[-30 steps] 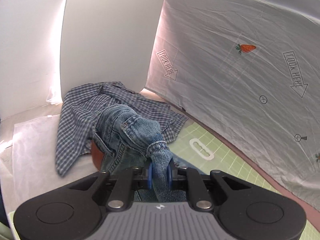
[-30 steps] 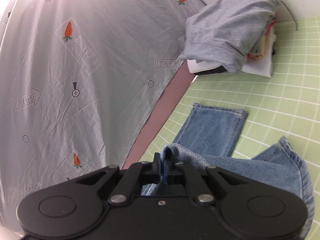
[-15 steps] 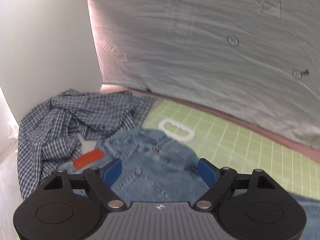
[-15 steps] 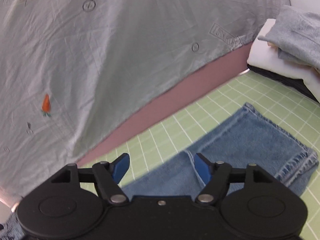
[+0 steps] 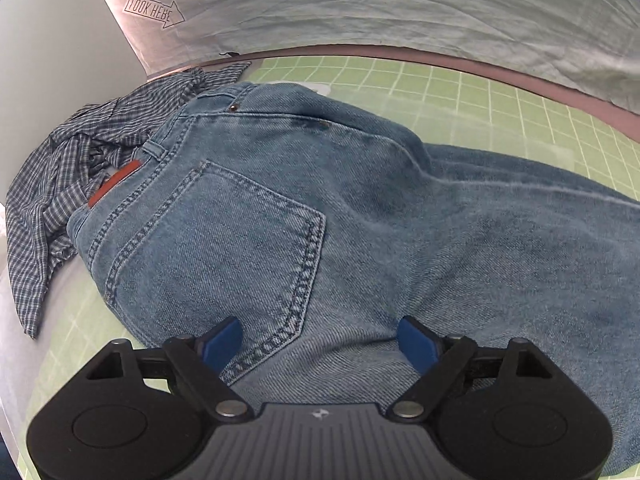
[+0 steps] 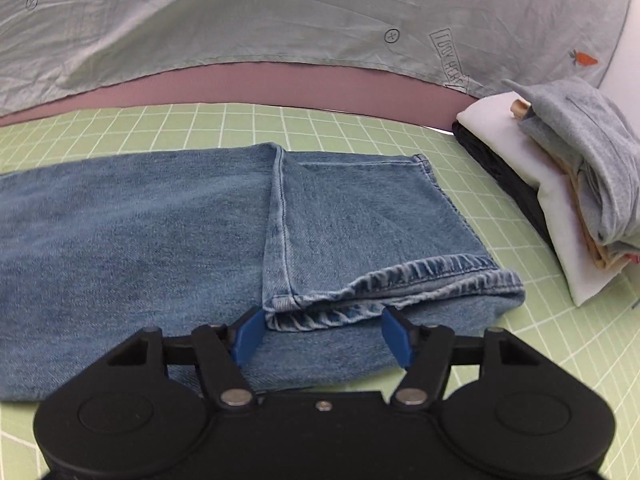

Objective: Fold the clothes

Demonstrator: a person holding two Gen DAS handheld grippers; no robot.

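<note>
Both claws off the jeans (image 5: 360,208) now. They lie flat on the green grid mat (image 5: 500,92) over the desk, waist end in the left wrist view, leg hems in the right.

Left claw (image 5: 322,340): jaws wide apart and have just been opening further; denim by the back pocket (image 5: 224,240) sits under the gap, pads not pressing it. We hold nothing there. Red waistband patch (image 5: 114,182) at 10 o'clock of the pocket.

Right claw (image 6: 322,334): jaws partly spread, having just opened from shut and then eased in a little. Folded-over leg hem (image 6: 400,280) lies just ahead at 12 o'clock, between the blue pads (image 6: 248,334) but not clamped.

Checked shirt (image 5: 60,176) is crumpled at 9–10 o'clock of the jeans, touching the waistband. Stack of folded clothes (image 6: 560,184), grey piece on top, sits at 2 o'clock from the hem, apart from it. Printed sheet (image 6: 280,12) hangs along the far edge at 12 o'clock.
</note>
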